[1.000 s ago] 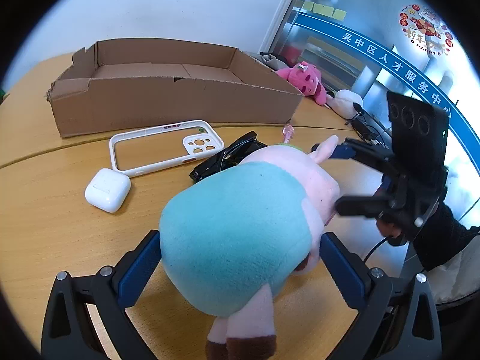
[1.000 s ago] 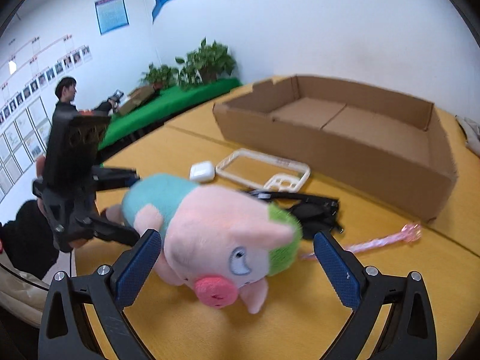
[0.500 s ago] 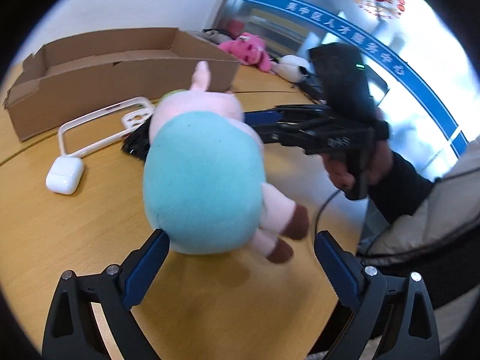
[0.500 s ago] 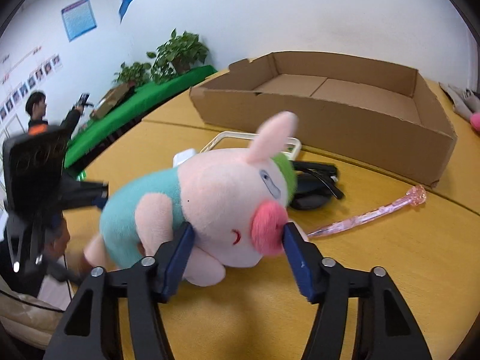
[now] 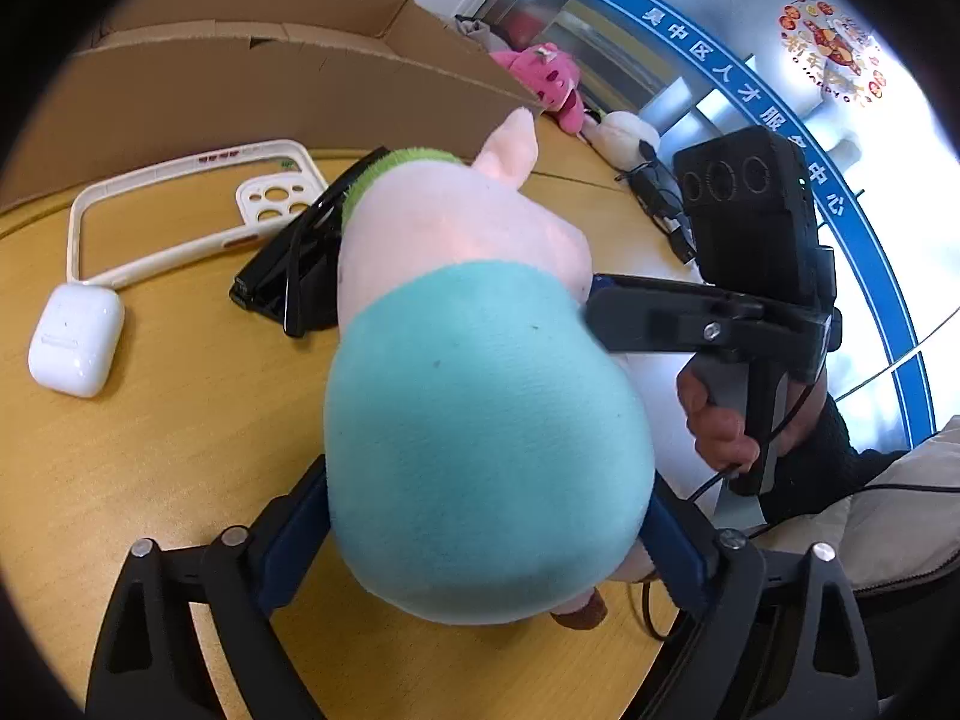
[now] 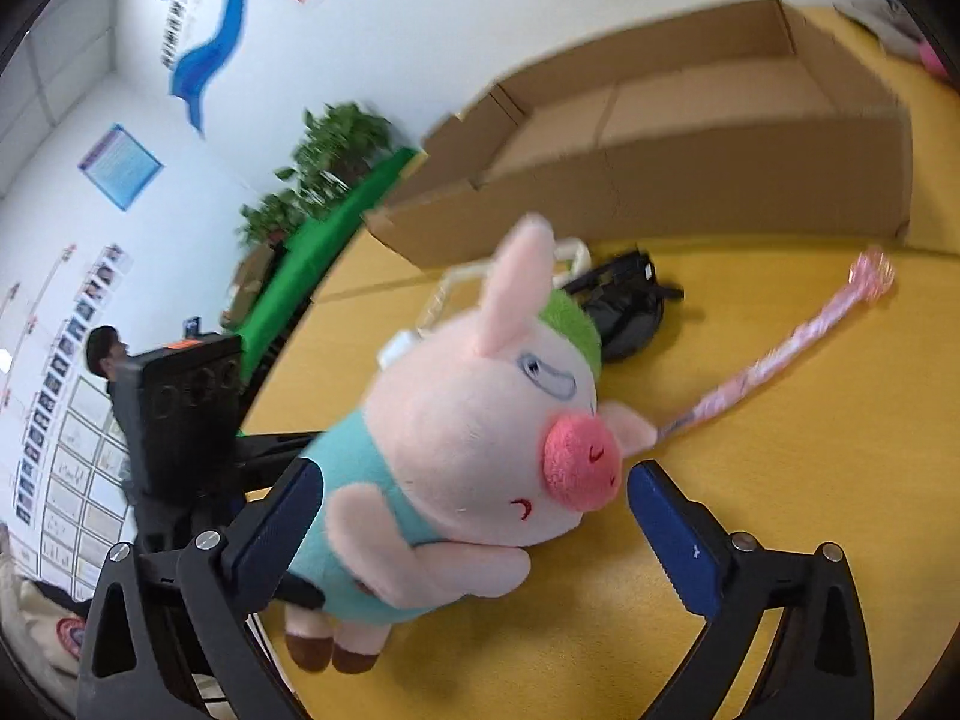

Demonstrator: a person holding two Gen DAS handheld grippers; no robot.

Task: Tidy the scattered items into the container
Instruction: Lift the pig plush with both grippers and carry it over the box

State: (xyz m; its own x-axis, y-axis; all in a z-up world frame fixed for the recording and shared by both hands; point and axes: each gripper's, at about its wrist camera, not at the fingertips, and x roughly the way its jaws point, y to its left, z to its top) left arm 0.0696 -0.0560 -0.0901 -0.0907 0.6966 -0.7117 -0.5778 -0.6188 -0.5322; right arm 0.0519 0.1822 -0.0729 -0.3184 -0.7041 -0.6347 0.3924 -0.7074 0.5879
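A plush pig (image 5: pixel 480 408) with a teal body and pink head is lifted off the wooden table. My left gripper (image 5: pixel 480 534) is shut on its teal body. It also shows in the right wrist view (image 6: pixel 480 438), where my right gripper (image 6: pixel 474 528) stands open around its head, with a gap at the snout side. The right gripper (image 5: pixel 600 294) reaches the pig's side in the left wrist view. The open cardboard box (image 5: pixel 252 78) lies behind, also in the right wrist view (image 6: pixel 690 174).
On the table lie a white earbud case (image 5: pixel 75 339), a white phone case (image 5: pixel 186 210), black sunglasses (image 5: pixel 300 276) and a pink wand (image 6: pixel 792 348). A pink plush (image 5: pixel 549 81) sits beyond the box. The table edge runs close on the right.
My left gripper has closed on the pig's teal body and raised it. My right gripper, shut on the pig's head half a second ago, has opened.
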